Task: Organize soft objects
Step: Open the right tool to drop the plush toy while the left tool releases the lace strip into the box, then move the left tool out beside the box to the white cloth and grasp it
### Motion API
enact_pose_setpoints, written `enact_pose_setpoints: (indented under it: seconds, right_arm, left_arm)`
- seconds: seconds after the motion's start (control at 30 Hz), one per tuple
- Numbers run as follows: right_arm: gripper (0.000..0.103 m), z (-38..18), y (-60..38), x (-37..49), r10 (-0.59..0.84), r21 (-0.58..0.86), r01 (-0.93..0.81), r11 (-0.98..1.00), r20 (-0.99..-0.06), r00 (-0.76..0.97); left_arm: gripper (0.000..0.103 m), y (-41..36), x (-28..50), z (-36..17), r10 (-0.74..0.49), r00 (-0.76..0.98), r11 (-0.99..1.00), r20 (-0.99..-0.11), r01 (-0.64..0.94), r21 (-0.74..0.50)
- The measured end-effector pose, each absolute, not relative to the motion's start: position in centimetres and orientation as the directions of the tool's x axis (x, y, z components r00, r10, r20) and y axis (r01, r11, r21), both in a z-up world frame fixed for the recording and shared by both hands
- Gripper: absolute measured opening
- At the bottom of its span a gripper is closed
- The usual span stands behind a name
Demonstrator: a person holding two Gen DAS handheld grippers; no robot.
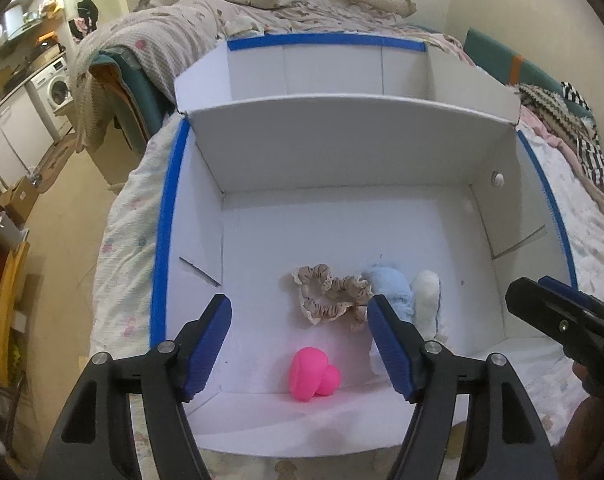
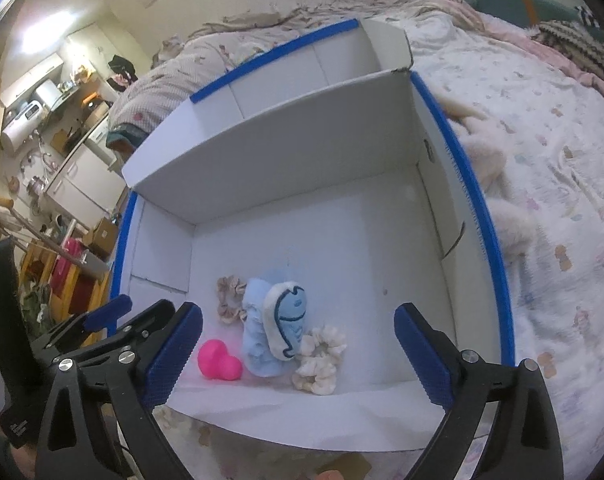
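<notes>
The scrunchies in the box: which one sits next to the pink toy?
The beige scrunchie, behind the pink toy. The cream scrunchie lies on the blue plush's far side.

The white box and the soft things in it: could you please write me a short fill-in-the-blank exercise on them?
1. The rim of the white box is edged with ___ tape.
2. The toy nearest the left gripper is coloured ___.
3. The blue plush lies between two ___.
4. The right gripper holds ___.

Missing words: blue; pink; scrunchies; nothing

Pink toy [image 1: 311, 374], blue-edged white box [image 1: 341, 224]
</notes>
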State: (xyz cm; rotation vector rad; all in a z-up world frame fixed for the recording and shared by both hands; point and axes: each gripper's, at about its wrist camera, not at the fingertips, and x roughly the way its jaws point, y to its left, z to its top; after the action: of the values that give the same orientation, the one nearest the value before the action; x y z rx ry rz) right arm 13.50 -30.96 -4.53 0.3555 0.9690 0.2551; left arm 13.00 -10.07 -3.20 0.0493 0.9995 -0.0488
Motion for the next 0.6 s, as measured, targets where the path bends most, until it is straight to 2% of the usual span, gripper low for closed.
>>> enact_pose_setpoints:
  seconds: [0.2, 0.6]
  right_arm:
    - [0.103, -4.1, -31.1, 12.3, 0.333, 0.377, -0.052, 0.925, -0.736, 0.589]
    - [0.103, -2.4, -31.0, 9.0, 0.28, 0.319, -0.05, 0.946, -0.733, 0.62]
  left_arm:
    - [0.068, -9.6, 11.8, -1.2, -0.007, 0.577, 0.998, -0.816, 0.06, 0.034]
    - [0.068, -7.2, 7.8, -0.1, -0.047, 0.589, 0.999, -0.807, 0.043, -0.027]
